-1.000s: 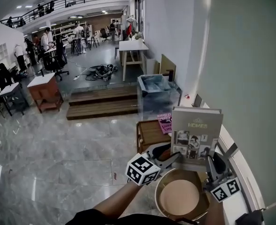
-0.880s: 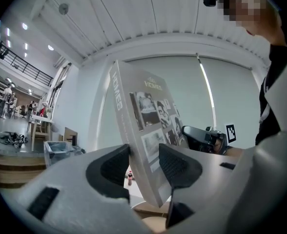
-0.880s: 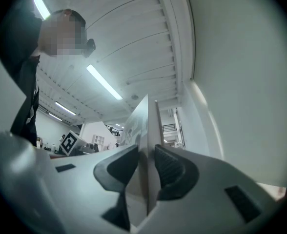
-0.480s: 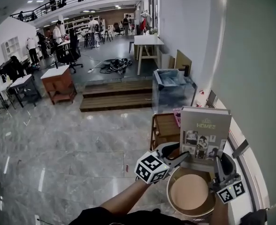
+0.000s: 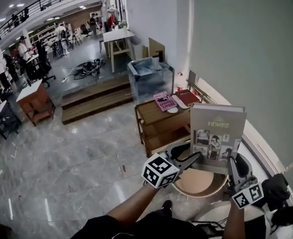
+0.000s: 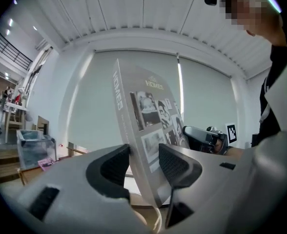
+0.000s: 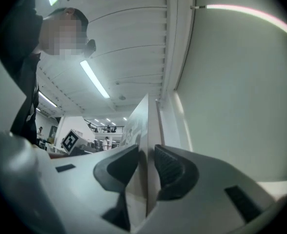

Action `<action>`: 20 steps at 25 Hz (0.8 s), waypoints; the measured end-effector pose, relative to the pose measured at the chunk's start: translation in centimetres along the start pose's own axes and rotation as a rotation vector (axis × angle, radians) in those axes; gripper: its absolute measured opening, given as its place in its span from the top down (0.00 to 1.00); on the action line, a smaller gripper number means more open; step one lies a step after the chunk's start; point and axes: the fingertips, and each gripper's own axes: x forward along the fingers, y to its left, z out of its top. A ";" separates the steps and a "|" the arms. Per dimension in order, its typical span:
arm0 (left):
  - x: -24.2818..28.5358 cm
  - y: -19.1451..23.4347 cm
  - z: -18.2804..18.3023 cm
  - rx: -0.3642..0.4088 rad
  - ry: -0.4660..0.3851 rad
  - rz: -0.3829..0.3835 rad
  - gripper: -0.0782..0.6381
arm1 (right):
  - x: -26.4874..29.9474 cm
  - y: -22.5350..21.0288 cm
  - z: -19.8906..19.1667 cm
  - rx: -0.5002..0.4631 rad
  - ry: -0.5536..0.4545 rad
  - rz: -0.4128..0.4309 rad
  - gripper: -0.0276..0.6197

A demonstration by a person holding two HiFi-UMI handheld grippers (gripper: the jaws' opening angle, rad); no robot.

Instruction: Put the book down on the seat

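1. Book (image 5: 217,133) held upright between both claws, its cover of small photos turned toward the person and its spine on the left claw's side.
2. The left claw (image 5: 196,156) is clamped on the book's lower corner at the spine. In the left gripper view its ribbed pads (image 6: 115,165) press on either side of the book, one at the back by the spine and one on the front cover.
3. The right claw (image 5: 234,164) grips the opposite lower corner. In the right gripper view the book's edge runs straight up between its two jaws, and both press against it.
4. The two claws face each other across the book, which rises well above them both.
5. A round tan seat (image 5: 199,181) with a darker rim lies just below the claws, under the book's lower edge. The head view does not show whether book and seat touch.
6. Beyond the left claw stands a low wooden cart (image 5: 156,121), with a pink booklet (image 5: 165,101) and a red book (image 5: 188,97) on its top.
7. Farther off past the cart are a glass tank (image 5: 149,76) and wooden steps (image 5: 91,101) on the grey marble floor (image 5: 62,153).
8. The person's bare forearm (image 5: 131,210) runs up to the left claw from the lower edge of the head view.
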 end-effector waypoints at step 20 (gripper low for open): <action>14.1 -37.5 -2.8 0.070 0.061 -0.840 0.61 | -39.3 -0.2 11.2 -0.234 -0.063 -0.820 0.77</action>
